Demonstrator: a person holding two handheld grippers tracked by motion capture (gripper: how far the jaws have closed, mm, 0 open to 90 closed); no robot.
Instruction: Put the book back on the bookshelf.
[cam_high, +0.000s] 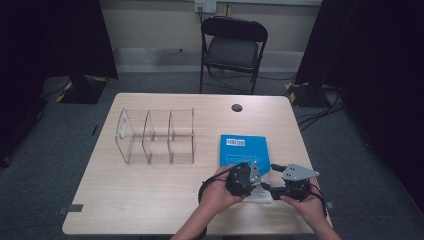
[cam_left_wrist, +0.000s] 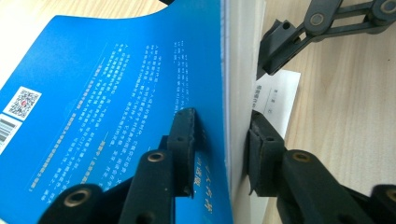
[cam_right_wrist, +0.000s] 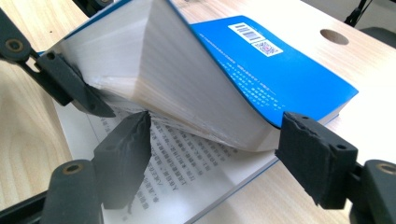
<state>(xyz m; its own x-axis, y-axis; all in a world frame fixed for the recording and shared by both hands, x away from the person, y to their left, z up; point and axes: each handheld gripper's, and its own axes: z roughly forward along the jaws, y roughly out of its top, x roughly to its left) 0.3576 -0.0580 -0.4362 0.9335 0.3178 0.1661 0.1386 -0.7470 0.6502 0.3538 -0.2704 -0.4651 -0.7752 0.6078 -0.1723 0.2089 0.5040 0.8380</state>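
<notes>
Nearest, at the table's (cam_high: 150, 210) front edge toward its right corner, both hands work a blue book (cam_high: 245, 150).

Left gripper (cam_high: 255, 175): jaws closed on a thick block of pages plus the back cover. In its own view one pad (cam_left_wrist: 184, 140) presses the blue cover and the other the page edges, so the grip looks firm. The block is lifted and bowed up off the pages below.

Right gripper (cam_right_wrist: 210, 154): jaws stand apart, one pad (cam_right_wrist: 123, 154) over the exposed printed page, the other beyond the book's lower corner. They straddle the raised fore-edge without pinching it. Nothing held.

Book: lies near the front right corner, back cover up with barcode toward the far edge, partly opened at its near end.

Judgement on progress: opening or lifting is under way. The page block is raised; the bottom pages are flat on the table. The book is not yet off the surface.

Farther, left of centre: a clear organiser (cam_high: 156, 136) with three compartments, all empty. If the book goes there, the whole transfer remains.

Far edge: a cable hole (cam_high: 237, 107). Beyond the table, a folding chair (cam_high: 232, 47).
</notes>
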